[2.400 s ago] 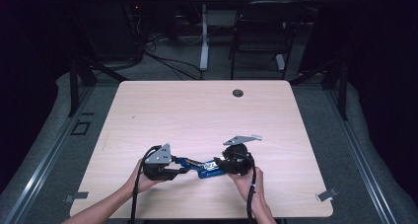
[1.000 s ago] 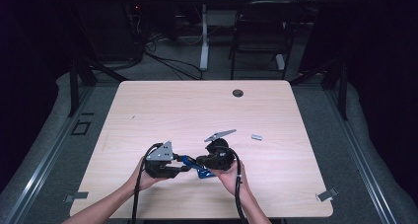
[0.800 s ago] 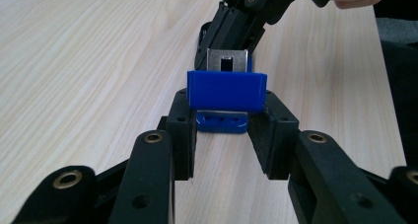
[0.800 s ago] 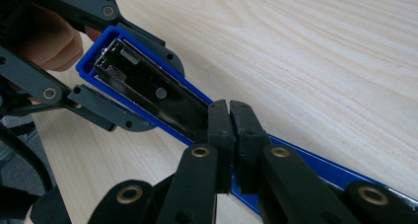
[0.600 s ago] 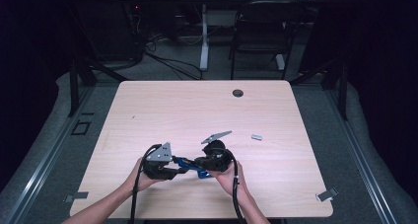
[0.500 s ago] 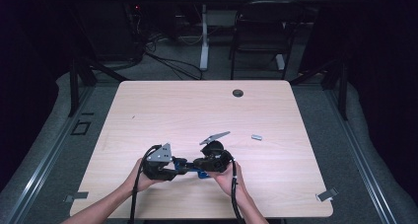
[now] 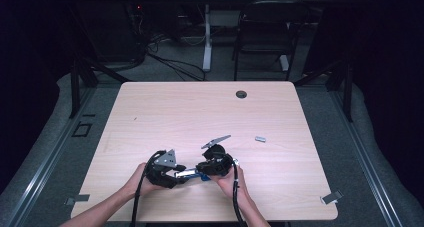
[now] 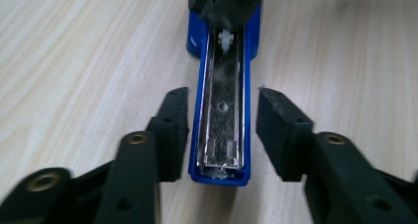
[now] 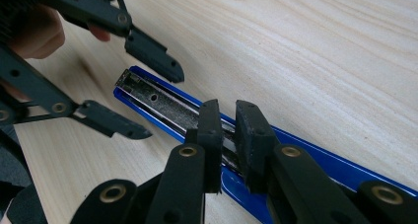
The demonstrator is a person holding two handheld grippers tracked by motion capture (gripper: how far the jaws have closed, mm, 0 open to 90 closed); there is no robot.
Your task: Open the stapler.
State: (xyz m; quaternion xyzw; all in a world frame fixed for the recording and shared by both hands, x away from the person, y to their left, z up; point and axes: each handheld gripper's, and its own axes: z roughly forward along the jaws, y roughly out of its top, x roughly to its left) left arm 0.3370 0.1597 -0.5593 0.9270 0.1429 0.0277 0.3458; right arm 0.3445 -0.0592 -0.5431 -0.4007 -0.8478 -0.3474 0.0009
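A blue stapler lies opened flat on the table near its front edge, its silver magazine facing up. My left gripper is open. Its jaws have just been opening and stand on either side of the stapler's front end, a small gap showing at the right pad. My right gripper reaches down onto the magazine farther back. Its jaws have opened a little and leave a narrow gap, with nothing visibly pinched. A white pusher shows just under its tips. In the high view the two grippers face each other.
A small silver strip lies on the wooden table to the right of the hands. A black grommet hole sits near the far edge. A chair and cables stand beyond the table.
Since the earliest frame my right gripper has slid left along the stapler toward the left gripper, and the silver strip has come into sight. Both hands have barely moved in the last second.
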